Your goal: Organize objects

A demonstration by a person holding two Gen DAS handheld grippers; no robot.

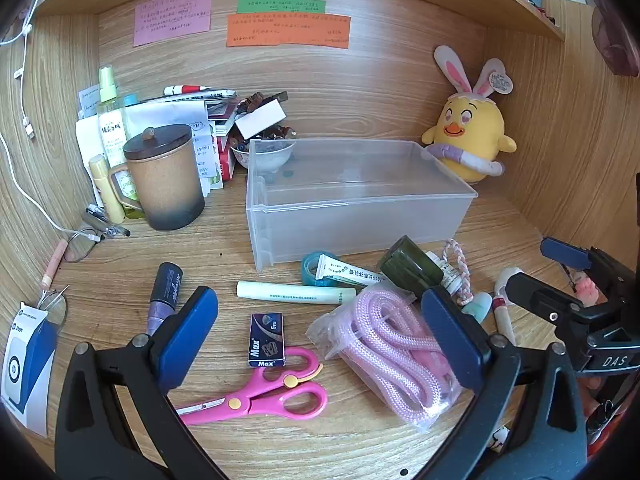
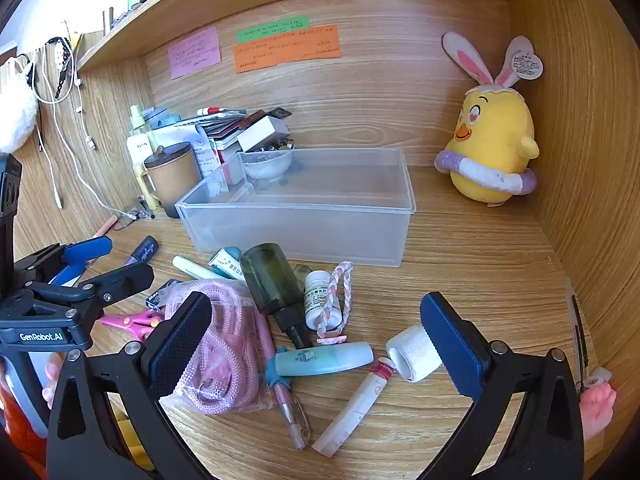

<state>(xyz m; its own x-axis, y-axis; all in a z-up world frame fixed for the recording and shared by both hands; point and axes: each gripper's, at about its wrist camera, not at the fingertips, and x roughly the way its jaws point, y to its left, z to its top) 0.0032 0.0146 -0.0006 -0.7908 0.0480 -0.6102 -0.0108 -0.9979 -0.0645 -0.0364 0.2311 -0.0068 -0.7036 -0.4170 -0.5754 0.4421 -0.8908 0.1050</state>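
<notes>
An empty clear plastic bin [image 1: 356, 200] [image 2: 304, 204] stands on the wooden desk. Loose items lie in front of it. In the left wrist view there are pink scissors [image 1: 276, 394], a small Max staple box [image 1: 267, 340], a bagged pink rope [image 1: 392, 344], a pale green tube [image 1: 294, 293] and a dark green bottle [image 1: 412, 266]. In the right wrist view there are the bottle [image 2: 276, 280], a white pill bottle [image 2: 320, 300], a teal tube [image 2: 324, 358], a white tape roll [image 2: 414, 354] and the rope [image 2: 224, 344]. My left gripper [image 1: 320, 340] is open above the staple box. My right gripper [image 2: 316, 344] is open over the teal tube.
A brown lidded mug [image 1: 164, 176] and a stack of papers and bottles [image 1: 176, 120] stand at the back left. A yellow chick plush [image 1: 468, 136] sits at the back right. Wooden walls close in both sides. A white-blue box [image 1: 28, 364] lies at the left.
</notes>
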